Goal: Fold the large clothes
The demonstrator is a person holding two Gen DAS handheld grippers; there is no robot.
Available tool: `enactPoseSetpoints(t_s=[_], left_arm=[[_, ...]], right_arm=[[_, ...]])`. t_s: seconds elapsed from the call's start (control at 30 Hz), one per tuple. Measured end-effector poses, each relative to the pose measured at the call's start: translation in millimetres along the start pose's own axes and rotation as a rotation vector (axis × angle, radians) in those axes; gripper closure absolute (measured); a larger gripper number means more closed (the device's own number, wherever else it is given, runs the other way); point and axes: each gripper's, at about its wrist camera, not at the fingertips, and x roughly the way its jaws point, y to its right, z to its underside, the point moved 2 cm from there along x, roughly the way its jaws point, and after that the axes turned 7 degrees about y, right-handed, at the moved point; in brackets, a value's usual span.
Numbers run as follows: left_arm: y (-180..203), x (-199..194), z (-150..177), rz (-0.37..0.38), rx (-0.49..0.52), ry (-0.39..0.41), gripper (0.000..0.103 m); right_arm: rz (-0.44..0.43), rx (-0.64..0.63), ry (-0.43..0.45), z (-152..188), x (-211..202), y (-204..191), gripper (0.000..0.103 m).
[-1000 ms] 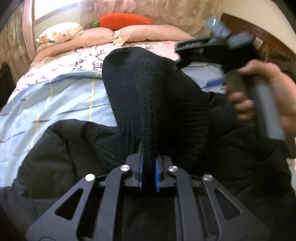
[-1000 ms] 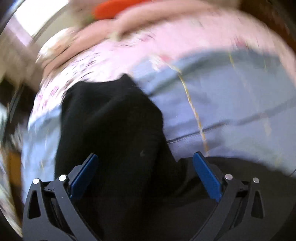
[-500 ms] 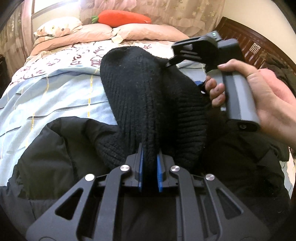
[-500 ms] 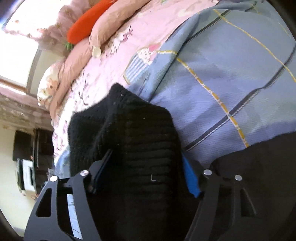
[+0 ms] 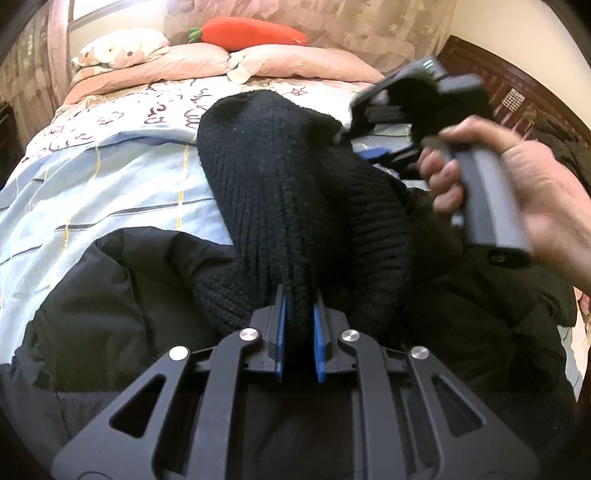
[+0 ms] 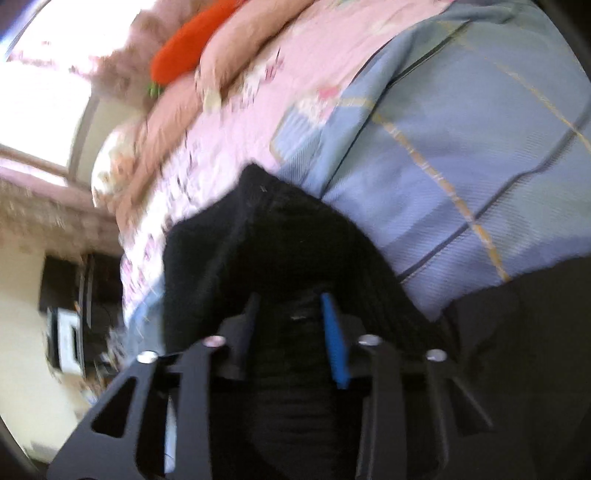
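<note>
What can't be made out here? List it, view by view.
- Left wrist view: the black knit sweater, pinched in the left gripper, hides the bed behind it; its full shape cannot be told.
- Left wrist view: the right gripper and hand are motion-blurred; its fingertips are sunk in the knit.
- Right wrist view: blurred throughout; the right gripper's jaws are closing on dark fabric, whose weave is unreadable.
- Both views: the dark jacket is cut off by the edges.

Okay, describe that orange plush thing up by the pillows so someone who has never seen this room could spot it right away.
Start at the bed with the blue checked quilt and look to its far end, where the row of peach-pink pillows lies under the lace curtain. On top of them rests a long, bright orange plush carrot with a green leafy tip. It is the only vivid orange thing among pale bedding.
</note>
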Motion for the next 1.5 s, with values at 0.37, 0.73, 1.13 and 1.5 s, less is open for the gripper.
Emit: enactPoseSetpoints(t_s=[0.37, 0.73, 1.13, 1.5], left_arm=[[-9, -18, -2, -0.021, -0.077, -0.013, 0.086], [-9, -38, 19, -0.054, -0.082, -0.035, 0.077], [-45, -17, 40, -0.058, -0.168, -0.094, 0.052], [-44, -3, 39, -0.080, -0.113, -0.092, 0.052]], right_arm=[[-0.161, 0.061, 0.152, 45, -88, -6, 0.096], [-0.181, 0.147, 0.086, 88, -91, 1, 0.096], [-0.269, 0.305, 0.190, 86, -106, 18, 0.001], [-0.198, 0.012, 0.061, 62, -36, -50, 0.094]])
